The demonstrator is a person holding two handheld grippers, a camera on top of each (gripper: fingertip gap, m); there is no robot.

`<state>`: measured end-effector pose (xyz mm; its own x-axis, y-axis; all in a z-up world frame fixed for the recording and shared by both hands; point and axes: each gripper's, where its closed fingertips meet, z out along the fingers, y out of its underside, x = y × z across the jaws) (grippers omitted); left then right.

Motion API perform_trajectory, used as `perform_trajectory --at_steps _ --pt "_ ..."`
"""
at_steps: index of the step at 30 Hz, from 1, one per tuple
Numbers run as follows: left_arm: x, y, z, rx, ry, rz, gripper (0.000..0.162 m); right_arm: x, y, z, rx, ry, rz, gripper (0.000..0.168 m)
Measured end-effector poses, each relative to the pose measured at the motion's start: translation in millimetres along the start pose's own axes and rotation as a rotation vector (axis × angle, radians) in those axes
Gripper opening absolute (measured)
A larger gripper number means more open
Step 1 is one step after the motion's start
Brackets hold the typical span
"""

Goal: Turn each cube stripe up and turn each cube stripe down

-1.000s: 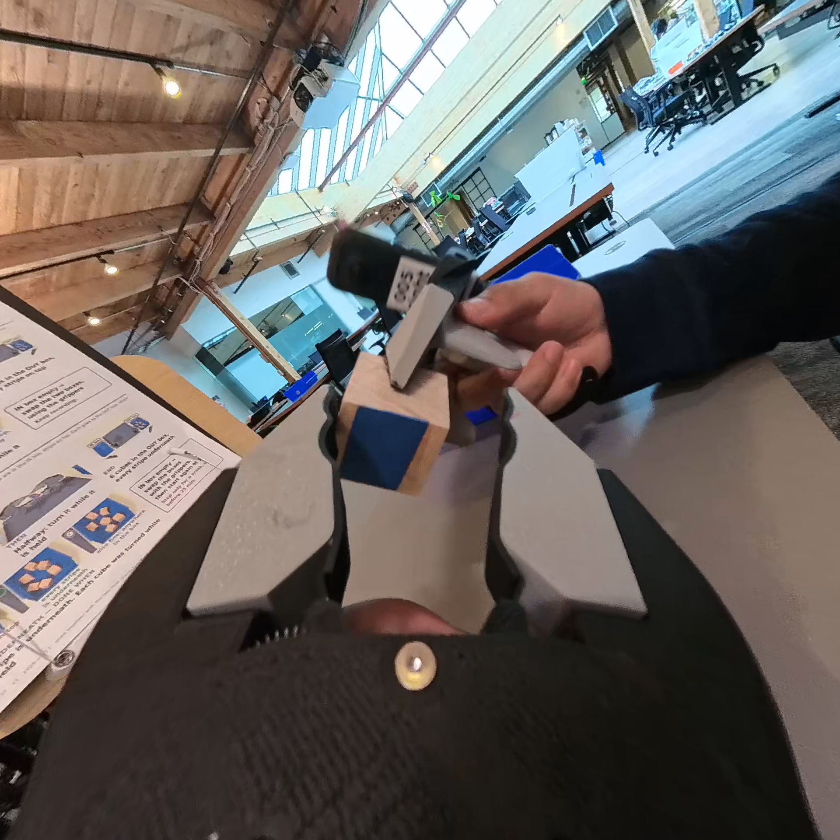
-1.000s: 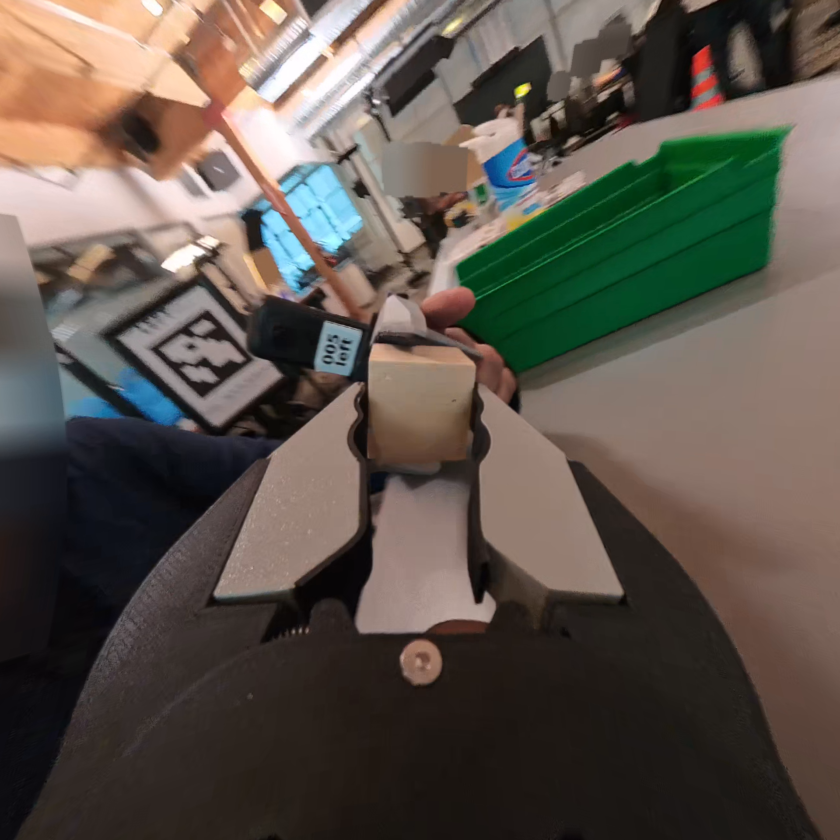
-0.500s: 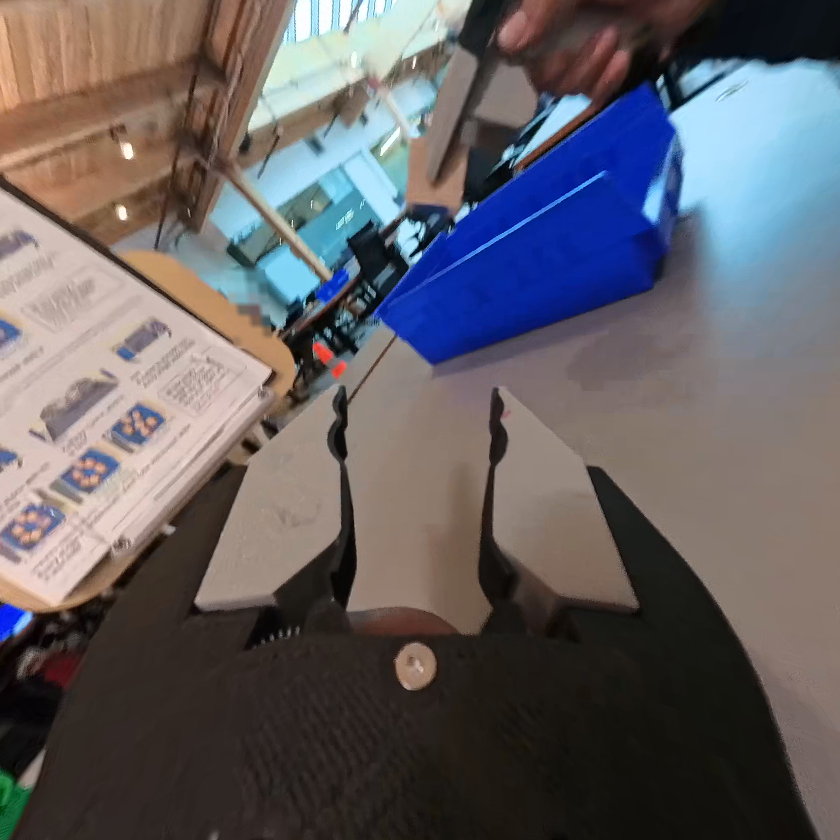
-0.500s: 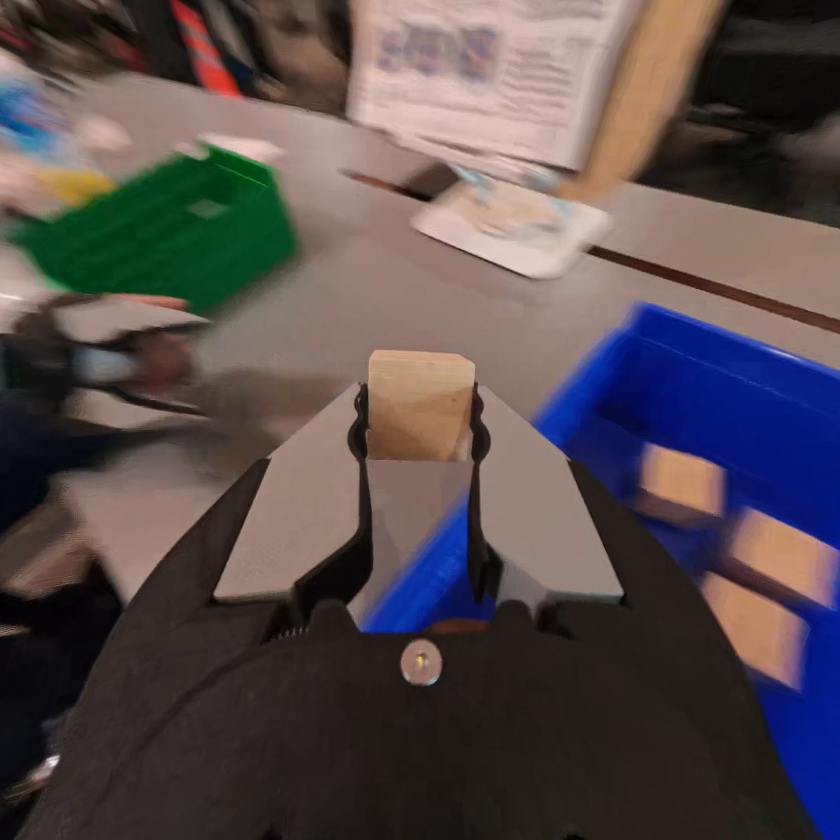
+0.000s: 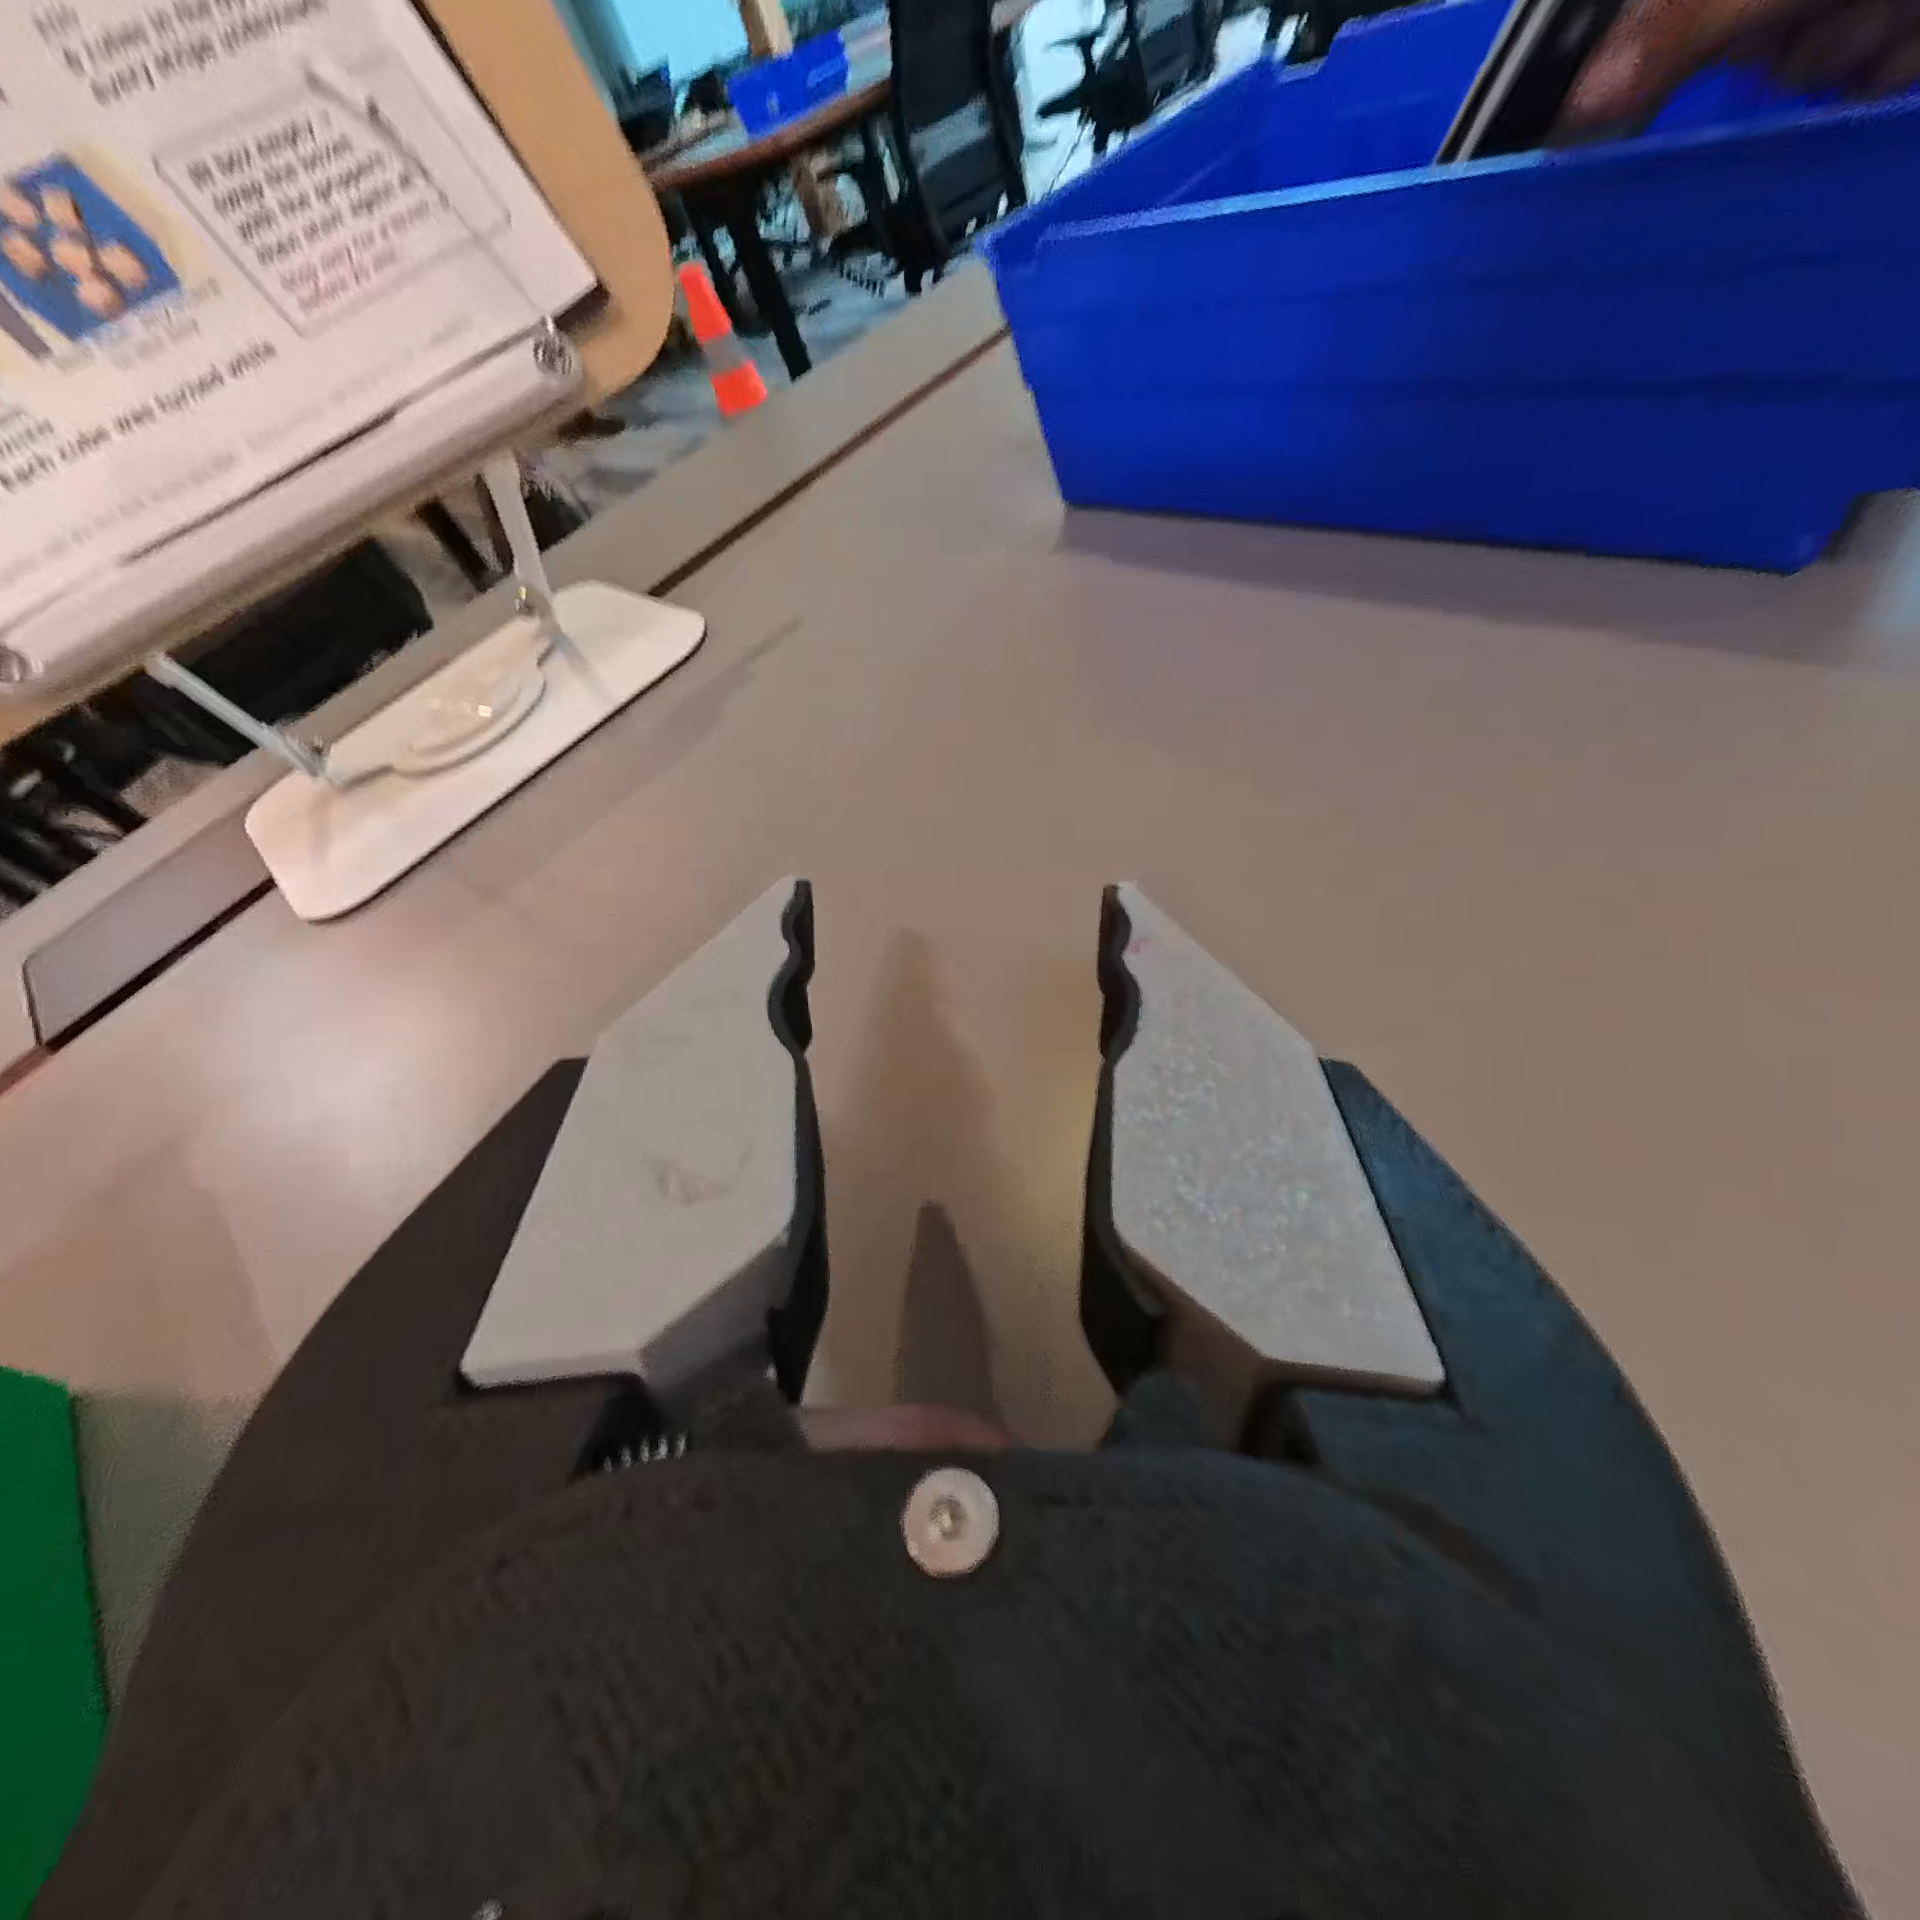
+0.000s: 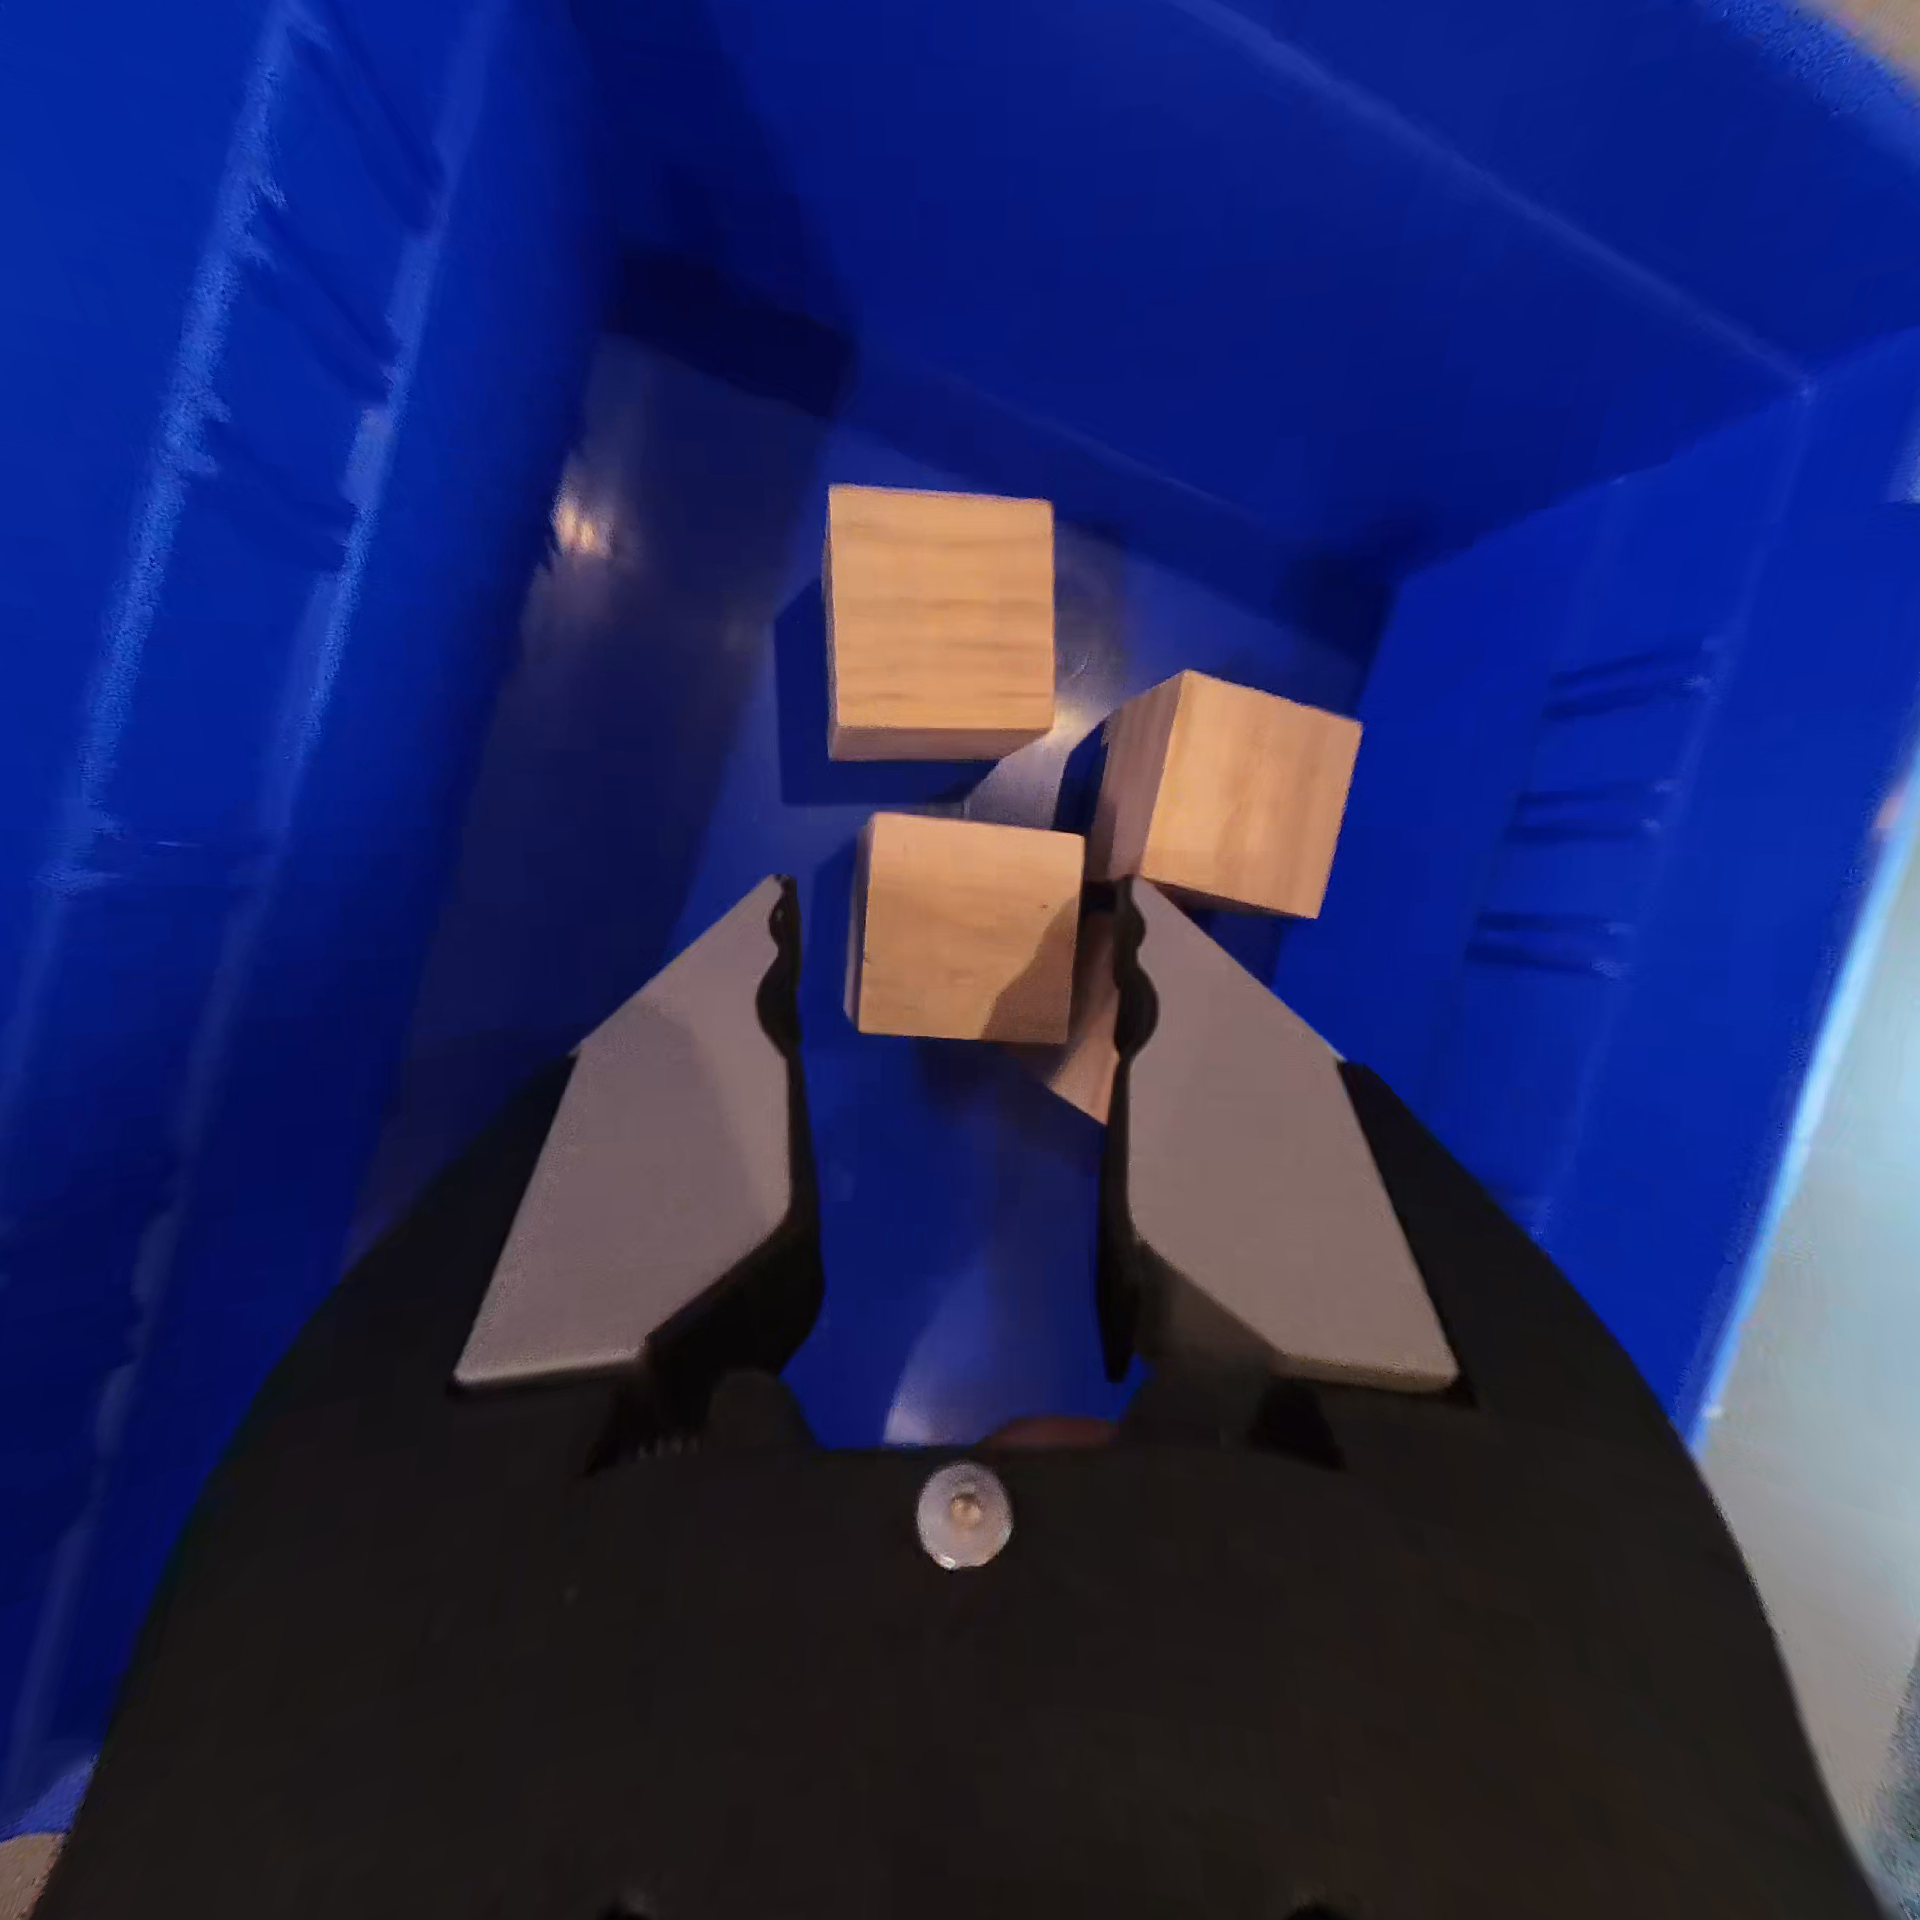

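In the right wrist view I look down into the blue bin (image 6: 312, 623). My right gripper (image 6: 951, 904) is open, and a wooden cube (image 6: 961, 925) lies between its fingertips with a small gap on each side, plain wood up. Another cube (image 6: 940, 623) lies beyond it, and a third (image 6: 1231, 795) sits tilted at the right. A further cube (image 6: 1086, 1070) is partly hidden behind the right finger. No stripe shows on any of them. My left gripper (image 5: 956, 904) is open and empty, low over the grey table (image 5: 1351, 831).
In the left wrist view the blue bin (image 5: 1455, 343) stands at the far right with a hand (image 5: 1662, 52) above it. An instruction board on a white stand (image 5: 468, 748) is at the left. A green bin's corner (image 5: 31, 1558) shows at the lower left.
My right gripper carried the cube from the handover over the table down into the blue bin and opened off it. My left gripper, empty, swung down toward the table.
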<state>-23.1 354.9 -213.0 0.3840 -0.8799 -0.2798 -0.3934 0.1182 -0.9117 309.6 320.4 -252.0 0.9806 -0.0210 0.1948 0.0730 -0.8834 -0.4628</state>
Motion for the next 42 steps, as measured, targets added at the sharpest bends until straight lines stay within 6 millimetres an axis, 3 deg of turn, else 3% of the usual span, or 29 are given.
perform_trajectory --at_steps 3,6,11,13,15,18,21,26,29,32,35,39,42 --pt "-9.1 10.4 3.9 -0.064 -0.039 -0.040 0.058 -2.8 -20.2 -32.2 0.137 0.015 0.014 0.059" --pt "-15.2 13.2 3.3 -0.076 -0.041 -0.120 0.058 -38.5 -47.5 -80.5 0.320 -0.064 -0.011 0.058" --pt "-21.0 23.5 5.8 -0.136 -0.044 -0.225 0.061 -186.2 -85.6 -170.7 0.698 -0.483 -0.163 0.054" --pt "-19.3 25.1 6.7 -0.151 -0.042 -0.237 0.061 -224.2 -98.4 -189.8 0.878 -0.555 -0.153 0.045" --pt "-18.3 18.1 6.3 -0.109 -0.044 -0.232 0.050 -244.2 -110.0 -182.9 0.998 -0.522 -0.143 0.040" --pt "-21.0 17.2 5.7 -0.102 -0.072 -0.195 0.054 -256.7 -122.3 -130.0 0.980 -0.405 -0.160 0.045" --pt "-27.3 18.8 4.6 -0.108 -0.118 -0.148 0.053 -268.7 -115.7 -79.3 0.830 -0.401 -0.255 0.041" --pt "-29.4 7.1 -0.5 -0.053 -0.151 -0.108 0.049 -267.2 -103.4 -54.9 0.772 -0.415 -0.258 0.040" --pt "-40.5 -5.5 -11.0 0.016 -0.217 -0.115 0.049 -272.6 -101.3 -52.8 0.757 -0.483 -0.197 0.042" --pt "-48.9 -11.4 -27.2 0.034 -0.266 -0.257 0.055 -271.6 -97.3 -48.1 0.747 -0.471 -0.192 0.043" --pt "-61.1 -36.9 -54.4 0.066 -0.295 -0.253 0.058 -269.6 -99.2 -52.9 0.774 -0.453 -0.207 0.044" --pt "-117.8 -76.7 -110.3 0.137 -0.439 -0.261 0.056 -270.6 -100.5 -59.8 0.798 -0.463 -0.209 0.045" --pt "-162.2 -80.8 -138.6 0.139 -0.512 -0.306 0.056 -272.6 -100.2 -63.3 0.811 -0.470 -0.216 0.045"
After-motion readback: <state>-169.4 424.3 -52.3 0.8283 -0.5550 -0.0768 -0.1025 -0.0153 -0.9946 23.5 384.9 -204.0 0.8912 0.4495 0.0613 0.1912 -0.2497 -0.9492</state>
